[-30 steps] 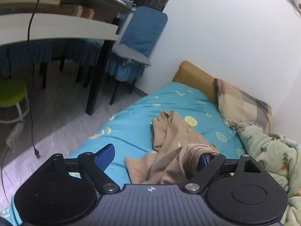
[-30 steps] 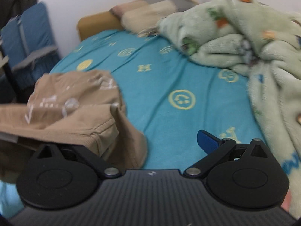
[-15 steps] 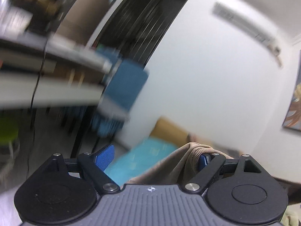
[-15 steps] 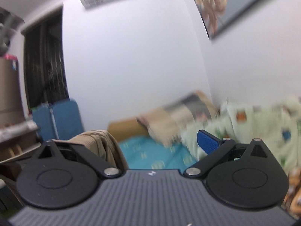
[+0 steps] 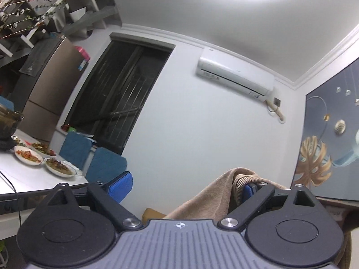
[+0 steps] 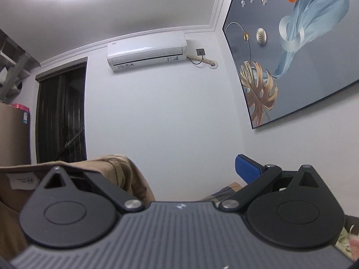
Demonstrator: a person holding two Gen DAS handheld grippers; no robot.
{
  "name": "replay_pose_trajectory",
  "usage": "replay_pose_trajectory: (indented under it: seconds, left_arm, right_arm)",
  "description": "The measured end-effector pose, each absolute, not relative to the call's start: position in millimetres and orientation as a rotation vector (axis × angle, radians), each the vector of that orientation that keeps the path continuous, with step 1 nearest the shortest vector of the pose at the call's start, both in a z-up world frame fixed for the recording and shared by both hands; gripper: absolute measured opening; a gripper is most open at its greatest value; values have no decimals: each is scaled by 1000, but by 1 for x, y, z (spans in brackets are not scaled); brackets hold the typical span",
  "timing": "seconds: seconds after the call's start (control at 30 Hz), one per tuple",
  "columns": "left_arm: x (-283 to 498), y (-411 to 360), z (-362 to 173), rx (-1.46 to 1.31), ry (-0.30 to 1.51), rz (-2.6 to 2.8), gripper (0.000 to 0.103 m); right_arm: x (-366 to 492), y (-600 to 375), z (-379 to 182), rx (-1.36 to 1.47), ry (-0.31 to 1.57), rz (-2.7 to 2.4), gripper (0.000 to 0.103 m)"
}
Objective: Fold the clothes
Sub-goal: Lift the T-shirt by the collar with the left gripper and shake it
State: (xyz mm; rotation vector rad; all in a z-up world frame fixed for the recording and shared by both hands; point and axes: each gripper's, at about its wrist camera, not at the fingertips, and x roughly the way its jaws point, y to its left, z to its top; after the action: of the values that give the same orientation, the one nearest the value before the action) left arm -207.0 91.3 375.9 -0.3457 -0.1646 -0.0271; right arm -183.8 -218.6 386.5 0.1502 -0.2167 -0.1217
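A tan sweatshirt [image 5: 215,192] with a ribbed hem hangs over the right finger of my left gripper [image 5: 181,186], whose jaws stand wide apart. The same tan sweatshirt [image 6: 107,170], with a white label, drapes over the left finger of my right gripper [image 6: 177,168], whose jaws also stand wide apart. Each gripper carries the cloth hooked on one finger, not pinched. Both grippers are raised high and tilted up toward the white wall and ceiling. The rest of the garment hangs below, out of view.
A white wall with an air conditioner [image 5: 235,76] and a dark doorway [image 5: 121,94] is ahead. A table with plates of food [image 5: 44,163] and blue chairs [image 5: 103,165] are at left. A large picture [image 6: 298,51] hangs at right. A pillow corner [image 6: 226,190] shows low.
Both grippers have swung up from the bed with the sweatshirt hooked on their fingers. The views went from the blue bedsheet to the wall and ceiling.
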Motion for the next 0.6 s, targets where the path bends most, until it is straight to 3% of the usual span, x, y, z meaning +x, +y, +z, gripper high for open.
replay_pose_trajectory:
  seconds: [0.13, 0.43, 0.6]
  left_arm:
    - [-184, 73, 340, -308, -130, -41, 97]
    - [20, 70, 197, -297, 86, -93, 97]
    - [156, 72, 152, -319, 229, -79, 97]
  right_arm:
    - [-154, -230, 355, 111, -156, -157, 103]
    - [6, -256, 214, 238, 92, -146, 103]
    - [128, -272, 165, 284, 220, -186, 103]
